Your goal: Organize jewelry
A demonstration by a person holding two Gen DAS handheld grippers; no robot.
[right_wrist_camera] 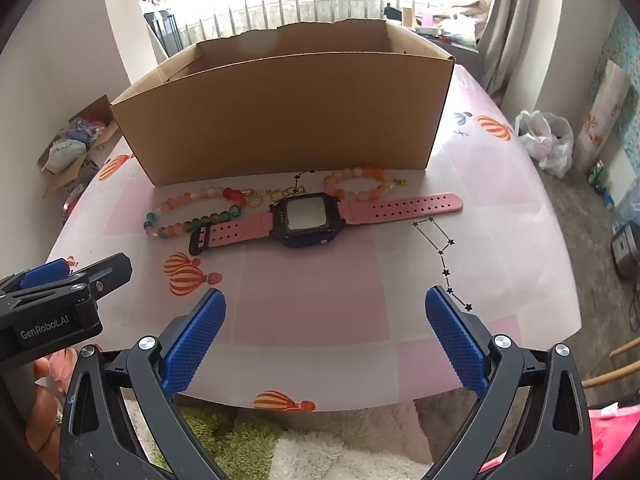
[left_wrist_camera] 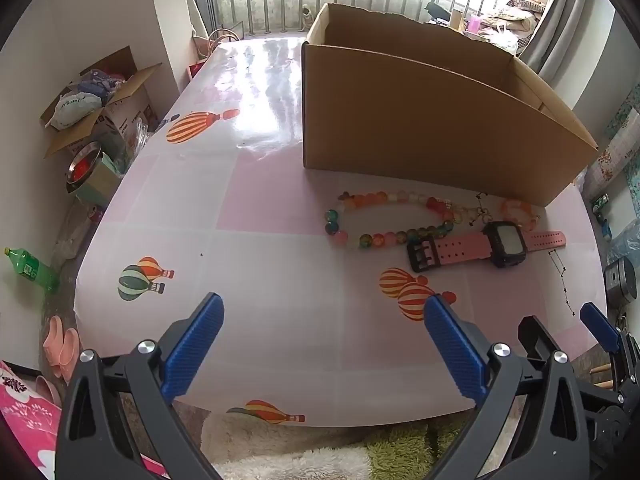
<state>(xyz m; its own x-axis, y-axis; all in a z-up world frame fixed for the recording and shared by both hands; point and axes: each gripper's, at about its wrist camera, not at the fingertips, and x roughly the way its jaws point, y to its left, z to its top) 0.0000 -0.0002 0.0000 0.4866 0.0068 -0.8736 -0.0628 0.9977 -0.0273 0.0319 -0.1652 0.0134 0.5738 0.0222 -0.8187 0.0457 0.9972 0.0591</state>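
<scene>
- On the table (right_wrist_camera: 320,320), the box (right_wrist_camera: 280,120) stands open-topped at the far side, probably the place for the jewelry.
- Just before its near wall, the watch (right_wrist_camera: 306,219) lies flat, face up, strap stretched left to right along that wall.
- Left of it a long bead string (right_wrist_camera: 192,212) loops; a small bracelet (right_wrist_camera: 360,184) sits behind the strap.
- Both the left gripper (left_wrist_camera: 324,344) and right gripper (right_wrist_camera: 326,340) hover released and empty, tilted down near the table's front edge.
</scene>
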